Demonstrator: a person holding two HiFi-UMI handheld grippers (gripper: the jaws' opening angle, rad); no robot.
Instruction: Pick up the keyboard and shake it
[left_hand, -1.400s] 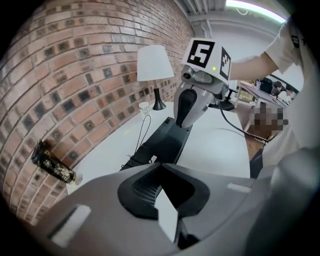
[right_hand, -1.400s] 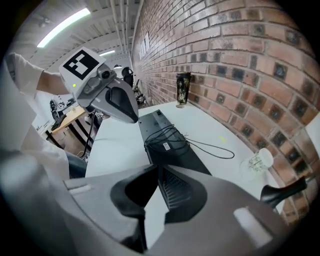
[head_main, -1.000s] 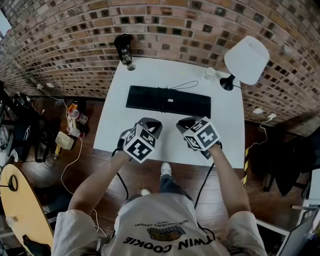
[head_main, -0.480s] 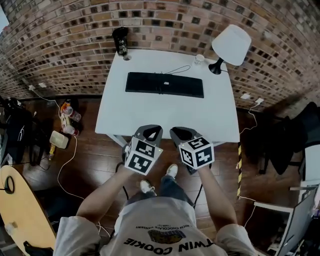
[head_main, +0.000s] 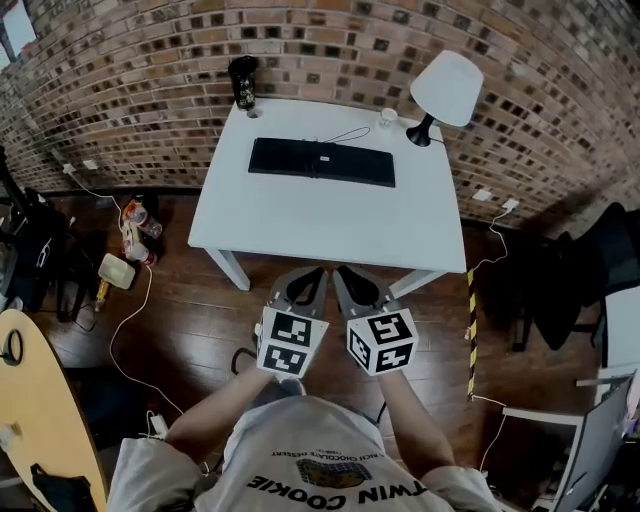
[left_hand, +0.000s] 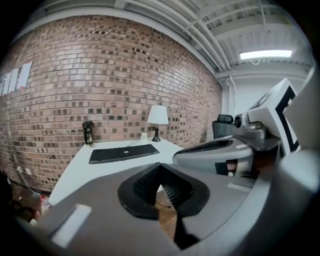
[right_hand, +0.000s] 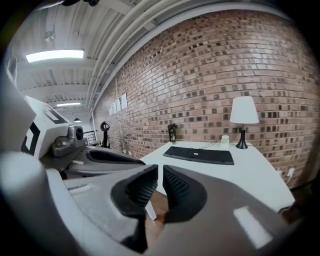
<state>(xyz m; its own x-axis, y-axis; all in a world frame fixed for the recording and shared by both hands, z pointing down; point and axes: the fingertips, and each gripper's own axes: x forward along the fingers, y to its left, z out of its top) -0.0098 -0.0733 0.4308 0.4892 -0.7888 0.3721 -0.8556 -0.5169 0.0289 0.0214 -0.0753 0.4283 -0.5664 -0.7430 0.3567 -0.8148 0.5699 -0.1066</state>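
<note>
Drawn back off the table (head_main: 300, 225): left gripper (head_main: 311, 277) pressed together, right gripper (head_main: 349, 277) slightly parted, empty; keyboard (head_main: 321, 161) left lying

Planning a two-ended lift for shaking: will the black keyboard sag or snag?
The keyboard looks like a long, thin, rigid slab, so it probably stays stiff and fairly light. The cable behind it may tug when lifted.
</note>
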